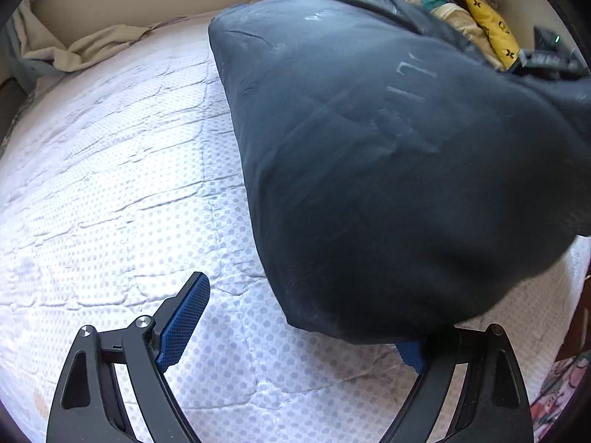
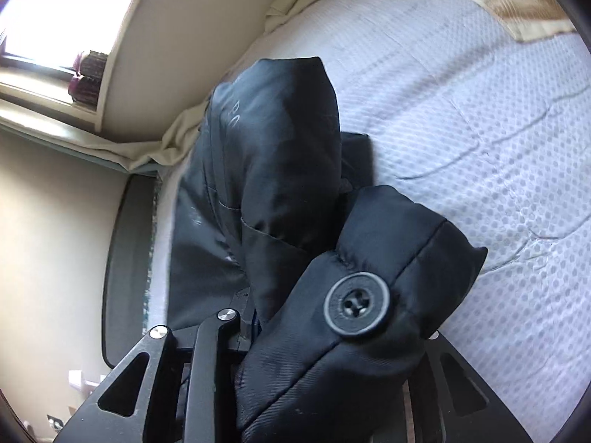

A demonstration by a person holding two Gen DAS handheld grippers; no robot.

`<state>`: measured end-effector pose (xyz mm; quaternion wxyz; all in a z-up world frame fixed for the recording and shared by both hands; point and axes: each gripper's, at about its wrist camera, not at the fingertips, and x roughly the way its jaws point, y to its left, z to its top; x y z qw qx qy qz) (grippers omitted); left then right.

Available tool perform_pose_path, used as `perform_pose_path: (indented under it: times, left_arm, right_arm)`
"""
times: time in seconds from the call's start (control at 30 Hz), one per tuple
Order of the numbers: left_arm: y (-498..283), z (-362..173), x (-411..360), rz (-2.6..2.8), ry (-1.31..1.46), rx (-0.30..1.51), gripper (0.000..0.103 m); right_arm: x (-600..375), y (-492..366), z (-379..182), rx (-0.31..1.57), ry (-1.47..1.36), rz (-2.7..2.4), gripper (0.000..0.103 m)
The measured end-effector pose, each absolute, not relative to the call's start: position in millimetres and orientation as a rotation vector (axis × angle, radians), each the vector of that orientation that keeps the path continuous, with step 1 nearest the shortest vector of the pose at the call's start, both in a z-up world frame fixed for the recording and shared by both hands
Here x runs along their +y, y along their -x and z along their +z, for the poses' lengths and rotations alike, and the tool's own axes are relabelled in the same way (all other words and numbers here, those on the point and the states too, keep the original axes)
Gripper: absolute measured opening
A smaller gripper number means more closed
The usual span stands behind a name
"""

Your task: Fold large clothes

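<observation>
A dark padded jacket (image 1: 388, 170) hangs above the white dotted mattress (image 1: 110, 184) and fills the right half of the left wrist view. My left gripper (image 1: 299, 317) stands open low over the mattress. Its left blue pad (image 1: 184, 321) is bare, and the jacket's lower edge drapes over the right pad (image 1: 412, 354). My right gripper (image 1: 546, 55) shows small at the upper right, holding the jacket up. In the right wrist view, my right gripper (image 2: 332, 336) is shut on a padded fold of the jacket (image 2: 273, 170) beside a large black button (image 2: 356, 304). The cloth hides its pads.
A crumpled beige sheet (image 1: 74, 51) lies along the wall at the mattress's far edge. A pile of coloured clothes (image 1: 480, 18) sits at the back right. A bright window (image 2: 55, 11) and a dark panel (image 2: 125, 258) stand beside the bed. A beige blanket (image 2: 517, 0) lies at the far corner.
</observation>
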<state>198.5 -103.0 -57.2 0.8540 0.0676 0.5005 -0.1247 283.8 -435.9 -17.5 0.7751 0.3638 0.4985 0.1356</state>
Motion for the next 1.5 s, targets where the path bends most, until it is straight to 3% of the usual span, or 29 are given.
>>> perform_pose_path:
  times: [0.1, 0.4, 0.77, 0.87, 0.93, 1.17, 1.33, 1.43, 1.5]
  left_arm:
    - [-188, -42, -100, -0.303, -0.119, 1.032, 0.082]
    - [-163, 40, -109, -0.411, -0.024, 0.807, 0.082]
    - [-206, -2, -186, -0.439, -0.239, 0.906, 0.080]
    - [-204, -17, -190, -0.405, -0.298, 0.900, 0.080]
    - [-203, -22, -196, -0.391, -0.329, 0.900, 0.080]
    - [-213, -25, -201, -0.375, -0.293, 0.911, 0.082]
    - [-212, -25, -207, -0.368, -0.307, 0.911, 0.085]
    - [-211, -24, -206, -0.375, -0.292, 0.915, 0.087]
    - [-212, -22, -204, -0.385, -0.280, 0.919, 0.089]
  right_arm:
    - [-442, -282, -23, 1.067, -0.806, 0.309, 0.025]
    - [-463, -271, -35, 1.055, -0.875, 0.330, 0.027]
    - [-481, -256, -43, 1.046, -0.947, 0.289, 0.029]
    - [-486, -251, -42, 1.051, -0.959, 0.239, 0.045]
    - [-487, -245, -31, 1.058, -0.913, 0.169, 0.064]
    - [-462, -199, 70, 0.876, -0.537, 0.015, 0.064]
    - [-409, -173, 116, 0.786, -0.378, 0.245, 0.044]
    - [-386, -179, 98, 0.911, -0.271, 0.231, 0.025]
    - [-385, -187, 74, 1.008, -0.196, 0.112, 0.018]
